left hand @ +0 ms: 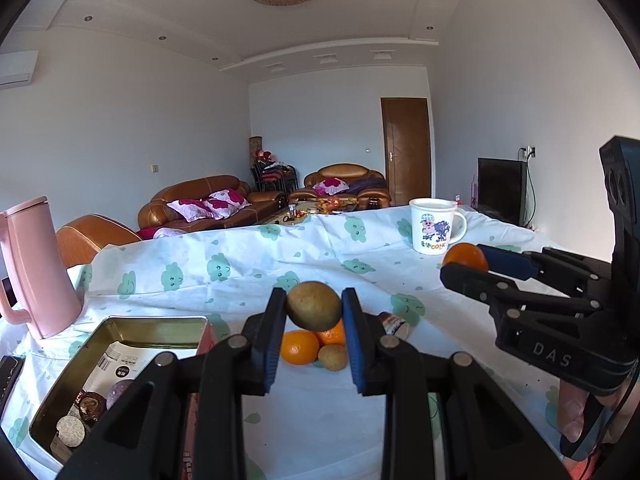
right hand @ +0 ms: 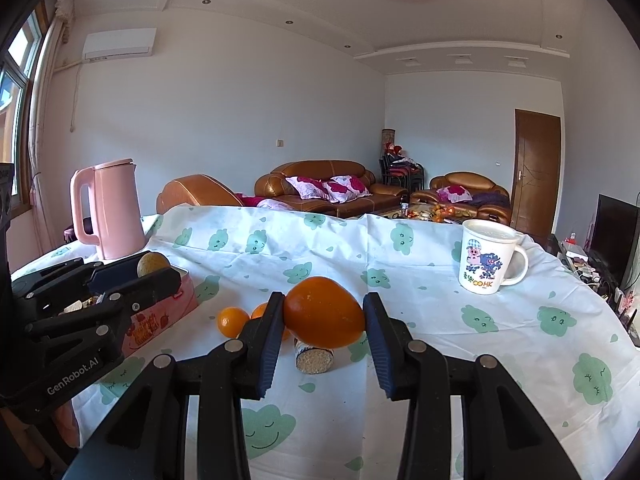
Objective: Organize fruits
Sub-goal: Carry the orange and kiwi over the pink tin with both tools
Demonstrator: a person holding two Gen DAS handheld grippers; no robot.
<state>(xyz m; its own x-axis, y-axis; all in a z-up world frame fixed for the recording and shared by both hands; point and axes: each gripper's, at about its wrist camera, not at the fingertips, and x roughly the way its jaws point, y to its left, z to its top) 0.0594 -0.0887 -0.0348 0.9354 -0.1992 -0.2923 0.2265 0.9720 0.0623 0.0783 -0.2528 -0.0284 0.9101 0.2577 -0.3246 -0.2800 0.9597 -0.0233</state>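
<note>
My left gripper (left hand: 313,304) is shut on a brown kiwi (left hand: 314,306), held above the table; it also shows at the left of the right wrist view (right hand: 154,270). My right gripper (right hand: 323,314) is shut on a large orange (right hand: 324,312), held above the table; it shows at the right of the left wrist view (left hand: 466,260). On the cloth below lie a small orange (left hand: 299,347), a second orange (left hand: 332,334) and another kiwi (left hand: 333,357). A small orange (right hand: 232,321) also shows in the right wrist view.
An open tin box (left hand: 102,330) with snacks stands at the left, pink-sided in the right wrist view (right hand: 160,320). A pink kettle (left hand: 34,264) stands far left. A white mug (left hand: 434,226) is at the back right. A round wrapped snack (right hand: 314,358) lies near the fruit.
</note>
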